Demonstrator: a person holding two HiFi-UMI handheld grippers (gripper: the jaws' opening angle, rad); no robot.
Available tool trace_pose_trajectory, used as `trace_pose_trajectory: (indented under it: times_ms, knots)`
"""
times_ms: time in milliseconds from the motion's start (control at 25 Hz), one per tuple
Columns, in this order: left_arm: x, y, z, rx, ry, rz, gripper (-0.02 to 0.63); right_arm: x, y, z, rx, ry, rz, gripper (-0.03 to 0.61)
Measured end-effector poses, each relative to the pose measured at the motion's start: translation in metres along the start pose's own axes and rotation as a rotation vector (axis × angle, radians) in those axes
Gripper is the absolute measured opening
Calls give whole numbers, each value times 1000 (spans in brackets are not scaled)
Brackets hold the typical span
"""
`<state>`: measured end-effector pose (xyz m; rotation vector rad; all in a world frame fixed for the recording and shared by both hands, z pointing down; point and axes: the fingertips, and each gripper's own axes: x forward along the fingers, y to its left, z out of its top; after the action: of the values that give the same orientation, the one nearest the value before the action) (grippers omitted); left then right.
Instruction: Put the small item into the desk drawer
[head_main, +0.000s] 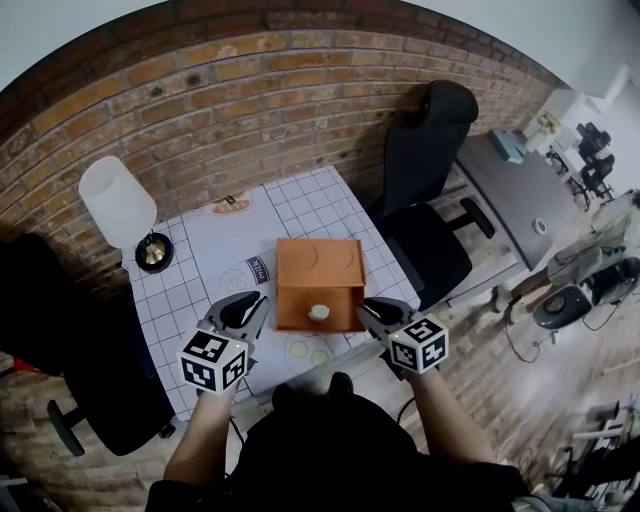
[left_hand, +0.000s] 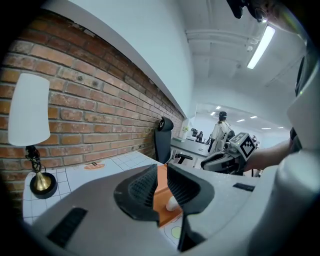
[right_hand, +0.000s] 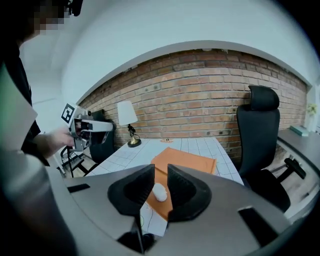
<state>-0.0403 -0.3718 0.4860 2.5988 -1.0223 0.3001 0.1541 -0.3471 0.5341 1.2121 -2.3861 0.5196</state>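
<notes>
An orange box (head_main: 320, 262) is seen in the middle of the head view, on a white table (head_main: 165, 300) marked with squares. Its drawer (head_main: 295, 308) is pulled out toward the bottom of the frame. The small white item (head_main: 318, 312) is seen lying in the drawer, near the front edge. It is not touched by anything.

The left gripper (head_main: 250, 310) is held just to the left of the drawer, and the right gripper (head_main: 378, 314) just to the right of it. Both are held up off the table, and the drawer lies between them.

In the left gripper view, the two black jaws are seen a little apart, with a thin gap. Nothing is held in the gap. Only the orange drawer and the small white item (left_hand: 171, 202) are seen through it, farther away.

In the right gripper view, the jaws are also a little apart and nothing is gripped. The small white item (right_hand: 160, 192) is seen through the gap, lying on the orange wood below.

A lamp (head_main: 118, 200) with a white shade is placed at the upper left of the table, by the brick wall (head_main: 250, 90). A black chair (head_main: 425, 140) is seen at the upper right.
</notes>
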Motion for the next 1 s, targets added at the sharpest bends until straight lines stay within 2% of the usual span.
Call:
trace_pose_trajectory:
  times_ms: [320, 600, 760, 1000]
  knots:
    - [7, -18, 39, 37, -49, 27, 66, -24, -12, 50, -60, -110, 75, 48]
    - [21, -33, 74, 78, -87, 109, 66, -56, -39, 85, -108, -228, 125, 36]
    - [27, -40, 90, 76, -115, 170, 66, -73, -52, 94, -119, -260, 170, 20]
    - [40, -51, 110, 91, -138, 237, 66, -108, -78, 120, -144, -375, 198, 5]
